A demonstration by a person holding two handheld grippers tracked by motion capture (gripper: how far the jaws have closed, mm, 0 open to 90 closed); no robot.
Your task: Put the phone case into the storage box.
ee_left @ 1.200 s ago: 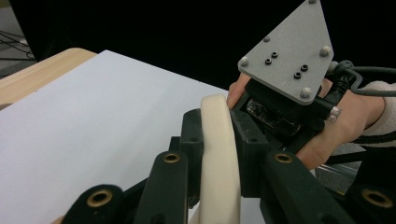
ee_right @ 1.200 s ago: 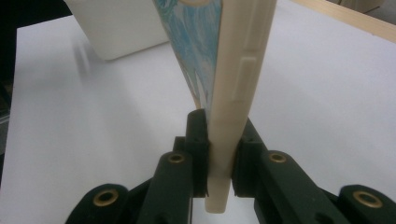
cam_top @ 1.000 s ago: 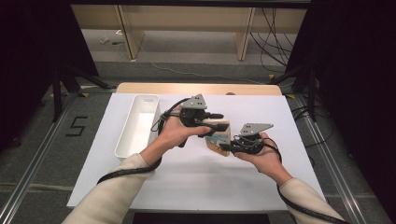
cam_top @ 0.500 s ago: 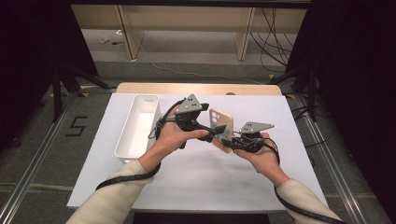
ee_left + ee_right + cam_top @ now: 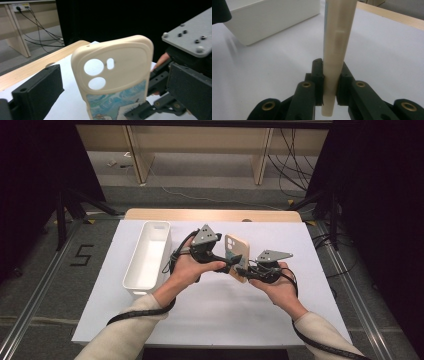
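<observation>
Cream-coloured phone case stands upright above the middle of the white sheet that covers the table, lifted clear of it between the two hands. Its back shows three camera cut-outs near the top, and a blue-green wave print covers the lower part.

Right gripper grasps the case at its lower edge. In the right gripper view the two black jaws press on either side of the case's thin edge, pads flat against it, with the case rising straight up from the grip.

Left gripper is released. Its jaws have just been opening, and they now stand wide; one black jaw sits well to the side of the case in the left gripper view, with a clear gap to it. The case is in front of this gripper, near the space between the jaws, but the pads do not press on it.

White rectangular bin sits on the sheet beside the left hand, lengthwise, with its open side up. Bare wood of the table shows along the far edge of the sheet.
</observation>
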